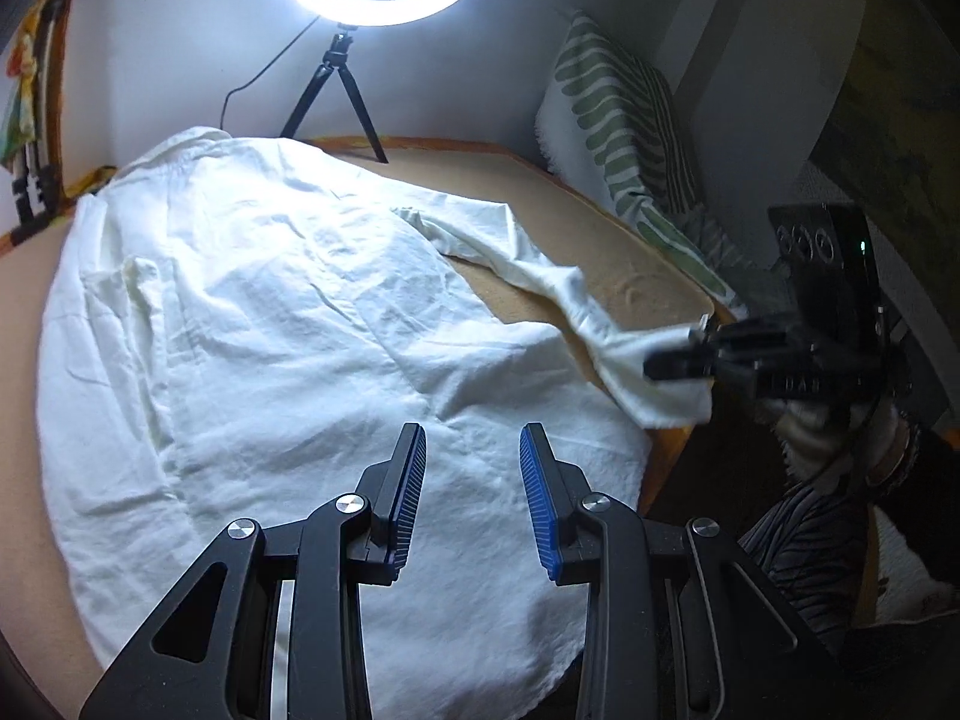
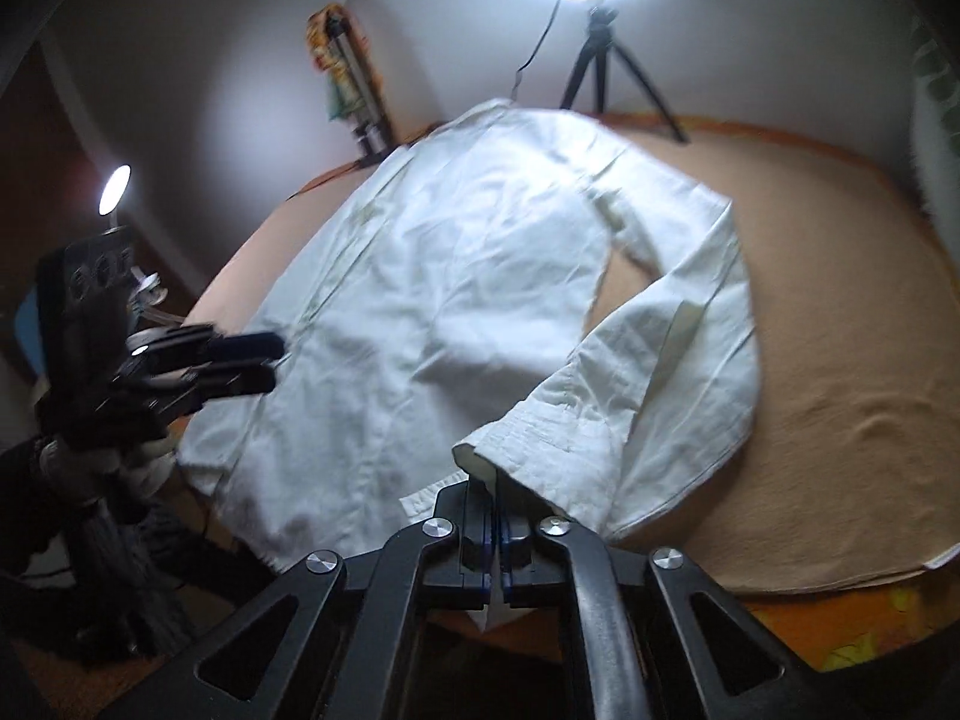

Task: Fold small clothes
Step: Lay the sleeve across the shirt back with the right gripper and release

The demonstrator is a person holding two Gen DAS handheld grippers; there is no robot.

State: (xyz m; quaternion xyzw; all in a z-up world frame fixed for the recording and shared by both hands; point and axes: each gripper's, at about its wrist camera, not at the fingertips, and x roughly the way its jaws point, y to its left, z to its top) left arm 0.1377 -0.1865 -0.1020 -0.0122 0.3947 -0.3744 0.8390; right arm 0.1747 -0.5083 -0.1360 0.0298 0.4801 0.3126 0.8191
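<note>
While the white shirt (image 1: 270, 312) lies spread on the tan table (image 2: 840, 360), my right gripper (image 2: 493, 516) pinches its sleeve cuff (image 2: 540, 438); my left gripper (image 1: 473, 480) hovers spread above the hem.

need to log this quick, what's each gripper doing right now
left gripper: open, holding nothing, above the white cotton long-sleeved shirt.
right gripper: closed on the shirt's sleeve cuff.

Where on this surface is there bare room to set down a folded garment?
Bare tan surface lies right of the white shirt, beyond its sleeve, and before the ring light tripod. The shirt crowds the left and centre.
</note>
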